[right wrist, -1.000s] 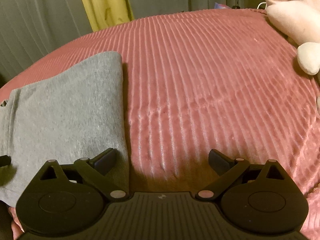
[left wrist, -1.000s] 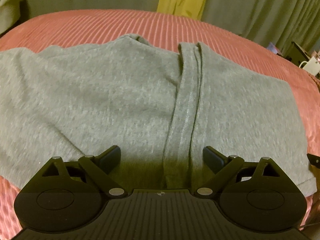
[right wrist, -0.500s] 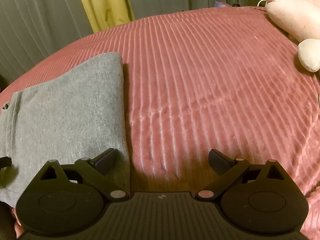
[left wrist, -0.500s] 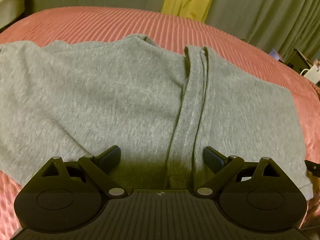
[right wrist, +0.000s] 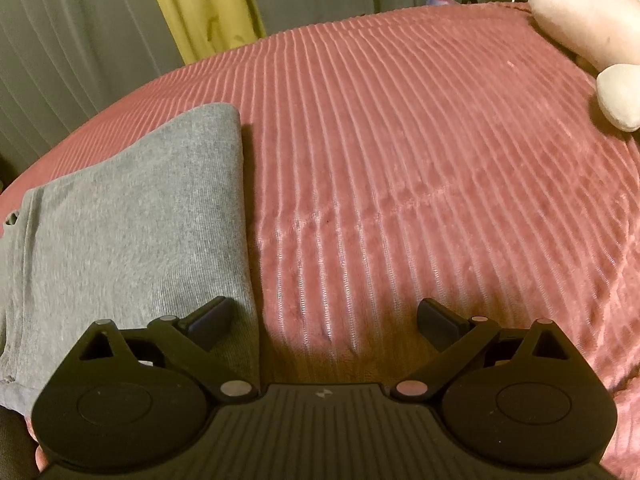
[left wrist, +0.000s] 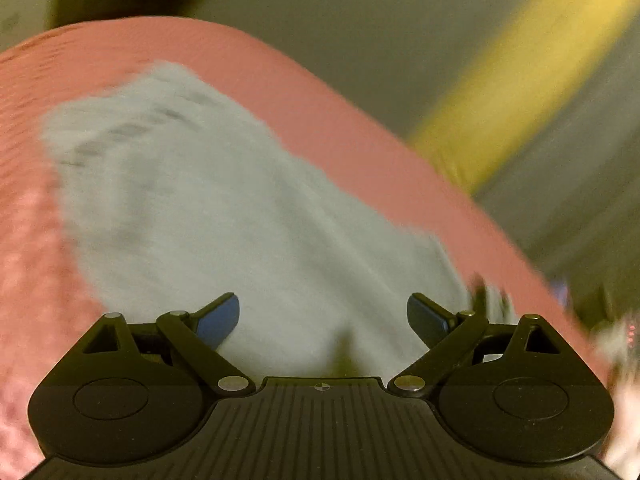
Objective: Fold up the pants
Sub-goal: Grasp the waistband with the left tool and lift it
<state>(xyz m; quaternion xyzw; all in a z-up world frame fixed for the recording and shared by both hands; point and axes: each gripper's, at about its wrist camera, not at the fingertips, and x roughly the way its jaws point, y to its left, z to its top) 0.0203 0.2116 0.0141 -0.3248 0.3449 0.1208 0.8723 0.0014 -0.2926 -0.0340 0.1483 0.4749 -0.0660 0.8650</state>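
Lying folded on the pink ribbed bed (right wrist: 420,168), grey pants (right wrist: 132,216) edge left; bare bed right; both grippers' jaws wide, empty.

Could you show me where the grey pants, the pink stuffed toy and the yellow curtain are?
grey pants (right wrist: 132,232): right wrist view, middle of the folded cloth.
pink stuffed toy (right wrist: 588,16): right wrist view, its body at the top right.
yellow curtain (right wrist: 200,4): right wrist view, middle of the strip.

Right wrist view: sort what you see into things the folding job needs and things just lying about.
Needed:
- folded grey knit pants
- ribbed pink bedspread, the folding surface
- right gripper, open

Lying about:
- pale pink plush toy
- yellow curtain
- grey curtains
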